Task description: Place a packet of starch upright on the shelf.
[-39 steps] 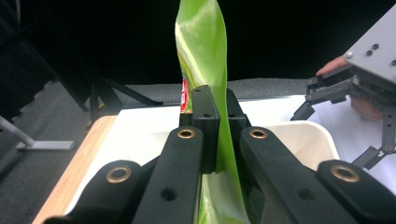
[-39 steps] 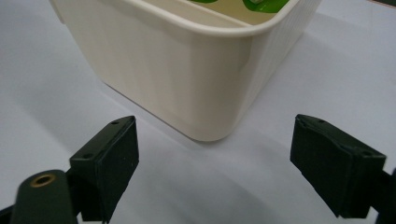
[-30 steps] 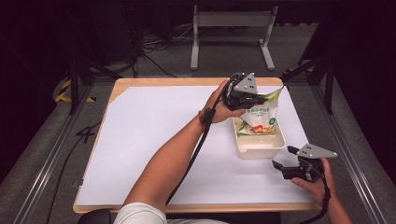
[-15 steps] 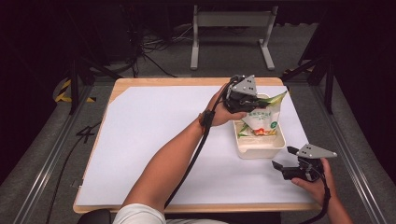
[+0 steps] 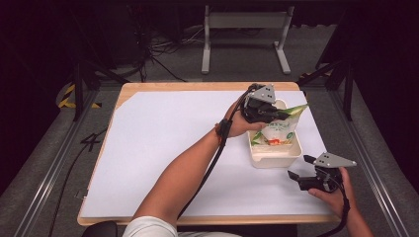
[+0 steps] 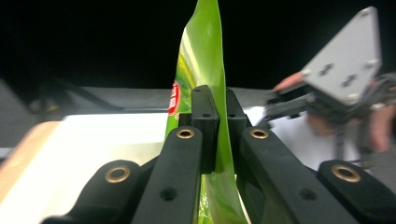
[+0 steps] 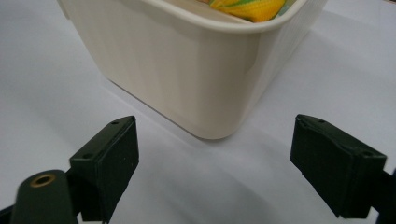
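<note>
High view: left gripper (image 5: 276,114) pinches the top edge of a green-white snack bag (image 5: 277,132) whose lower part sits inside the cream plastic tub (image 5: 274,159) on the white sheet (image 5: 163,148). Bag looks part in, part out; moving it straight up or down, grip kept on the seal, should avoid snagging the rim. Right gripper (image 5: 300,168) rests near the tub's front corner, jaws apart, empty.

Left gripper view: jaws clamped on the green bag (image 6: 205,70) edge.

Right gripper view: jaws wide, tub (image 7: 187,70) close ahead, untouched; yellow-green packaging (image 7: 247,8) peeks inside.
</note>
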The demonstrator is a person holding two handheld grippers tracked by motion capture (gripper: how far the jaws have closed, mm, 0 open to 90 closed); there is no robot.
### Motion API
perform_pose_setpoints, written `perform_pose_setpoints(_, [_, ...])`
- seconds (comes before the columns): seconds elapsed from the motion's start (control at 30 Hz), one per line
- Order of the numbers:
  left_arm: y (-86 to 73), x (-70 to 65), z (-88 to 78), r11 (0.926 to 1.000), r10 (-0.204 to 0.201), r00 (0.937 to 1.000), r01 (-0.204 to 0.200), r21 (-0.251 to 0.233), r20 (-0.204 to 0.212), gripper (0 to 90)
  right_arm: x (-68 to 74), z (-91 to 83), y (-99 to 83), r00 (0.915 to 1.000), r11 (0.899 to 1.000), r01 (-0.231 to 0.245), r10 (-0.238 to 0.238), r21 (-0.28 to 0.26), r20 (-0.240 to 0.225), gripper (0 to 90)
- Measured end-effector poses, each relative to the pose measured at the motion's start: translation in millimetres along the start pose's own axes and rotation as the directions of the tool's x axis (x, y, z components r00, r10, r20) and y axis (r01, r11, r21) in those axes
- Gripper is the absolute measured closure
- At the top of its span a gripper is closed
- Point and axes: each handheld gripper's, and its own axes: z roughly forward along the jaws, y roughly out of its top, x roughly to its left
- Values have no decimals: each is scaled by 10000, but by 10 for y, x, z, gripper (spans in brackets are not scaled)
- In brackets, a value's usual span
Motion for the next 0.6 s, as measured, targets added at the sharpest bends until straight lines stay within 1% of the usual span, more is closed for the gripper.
perform_pose_setpoints(0.03, [-4, -19, 10, 10000, -11, 10000, 11, -65, 49, 888, 0, 0, 0, 10000, 10000, 0, 0, 0, 0, 151])
perform_pose_setpoints(0.07, [0, -50, 22, 9999, 94, 10000, -93, -65, 20, 888, -2, 1, -1, 10000, 10000, -7, 7, 14, -4, 151])
perform_pose_setpoints(0.13, [7, -61, 32, 9998, 211, 9996, -209, 68, -212, 889, -6, 7, -3, 10000, 10000, -18, 18, 39, -26, 150])
perform_pose_setpoints(0.17, [-20, -9, 18, 9999, 93, 9993, -88, 145, -351, 890, -7, 8, -2, 10000, 10000, -48, 48, 28, -37, 150])
perform_pose_setpoints(0.2, [-20, -9, 18, 9999, 93, 9993, -88, 145, -351, 891, -7, 8, -2, 10000, 10000, -48, 48, 28, -37, 150])
perform_pose_setpoints(0.27, [-53, 34, 5, 9999, -141, 9993, 142, 35, -356, 891, 0, 4, 0, 10000, 10000, -26, 26, 12, -15, 150])
perform_pose_setpoints(0.33, [-70, 37, 20, 9998, -181, 9983, 187, 97, -556, 892, -2, 5, -1, 10000, 10000, -38, 38, 7, -23, 150])
perform_pose_setpoints(0.43, [-102, 74, 28, 9987, -502, 9951, 510, 78, -849, 893, -1, 6, -2, 10000, 10000, -43, 43, 13, -18, 150])
perform_pose_setpoints(0.47, [-119, 89, 36, 9981, -571, 9923, 593, 170, -1099, 893, 1, 5, -1, 10000, 10000, -41, 41, 9, -24, 150])
perform_pose_setpoints(0.5, [-119, 89, 36, 9981, -571, 9923, 593, 170, -1099, 893, 1, 5, -1, 10000, 10000, -41, 41, 9, -24, 150])
perform_pose_setpoints(0.53, [-136, 108, 34, 9973, -656, 9916, 689, 259, -1115, 893, 1, 4, 0, 10000, 10000, -37, 37, 16, -8, 150])
perform_pose_setpoints(0.57, [-167, 139, 15, 9956, -833, 9882, 881, 318, -1282, 894, 0, 4, 0, 10000, 10000, -50, 50, -6, -27, 150])
perform_pose_setpoints(0.6, [-167, 139, 15, 9956, -833, 9882, 881, 318, -1282, 894, 0, 4, 0, 10000, 10000, -50, 50, -6, -27, 150])
